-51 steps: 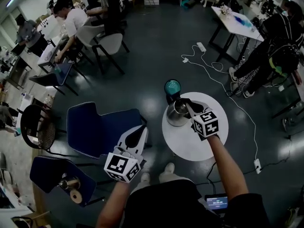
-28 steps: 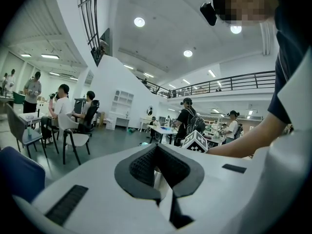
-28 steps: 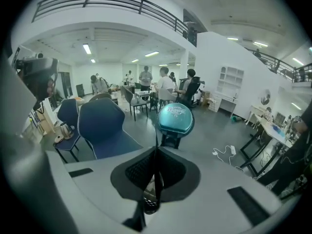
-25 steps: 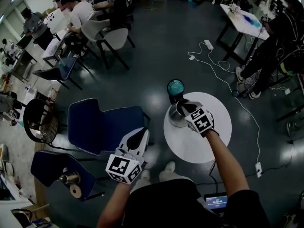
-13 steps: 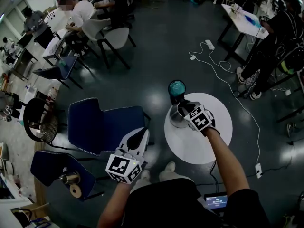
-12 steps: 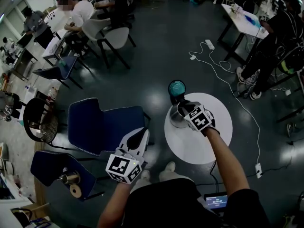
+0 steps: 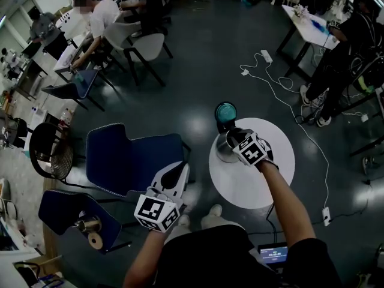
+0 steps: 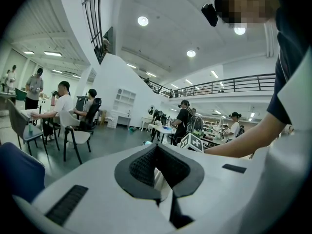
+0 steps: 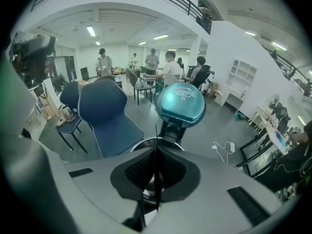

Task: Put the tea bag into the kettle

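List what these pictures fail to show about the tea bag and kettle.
1. Inside kettle: head view, right hand-held gripper covers it; right gripper view, its jaws block it.
2. Whether thin strip between those shut jaws is the tea bag: edge-on in right gripper view.

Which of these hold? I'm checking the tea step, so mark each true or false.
The kettle stands on the round white table. True.
Its teal lid is shut. False: it is tipped open.
The right gripper is over the kettle. True.
The left gripper rests on the table. False: it is held off it, near a blue chair.
The right gripper's jaws are wide apart. False: closed on a thin strip, seemingly the tea bag.
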`<action>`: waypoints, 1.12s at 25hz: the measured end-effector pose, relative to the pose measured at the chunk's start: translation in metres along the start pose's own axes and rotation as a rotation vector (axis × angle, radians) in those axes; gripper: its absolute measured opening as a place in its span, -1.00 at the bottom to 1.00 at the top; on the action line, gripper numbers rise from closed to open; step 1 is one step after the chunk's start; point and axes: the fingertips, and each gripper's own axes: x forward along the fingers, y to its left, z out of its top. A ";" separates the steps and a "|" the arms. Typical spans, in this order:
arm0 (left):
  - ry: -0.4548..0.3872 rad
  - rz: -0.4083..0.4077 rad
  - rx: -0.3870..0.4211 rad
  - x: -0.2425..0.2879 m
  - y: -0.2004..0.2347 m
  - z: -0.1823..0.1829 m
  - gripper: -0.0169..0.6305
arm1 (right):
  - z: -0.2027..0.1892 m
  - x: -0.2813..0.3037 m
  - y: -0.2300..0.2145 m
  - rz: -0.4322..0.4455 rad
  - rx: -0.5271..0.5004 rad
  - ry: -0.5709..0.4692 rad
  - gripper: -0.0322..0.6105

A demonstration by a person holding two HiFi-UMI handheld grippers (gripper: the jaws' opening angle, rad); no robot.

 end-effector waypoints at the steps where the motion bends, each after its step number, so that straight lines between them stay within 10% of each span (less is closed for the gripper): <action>1: 0.001 0.000 -0.001 0.000 0.001 -0.001 -0.90 | 0.000 0.002 0.000 -0.005 -0.006 0.004 -0.84; 28: 0.000 -0.002 -0.020 0.002 0.020 0.000 -0.90 | 0.018 0.000 0.000 -0.038 -0.067 -0.010 -0.84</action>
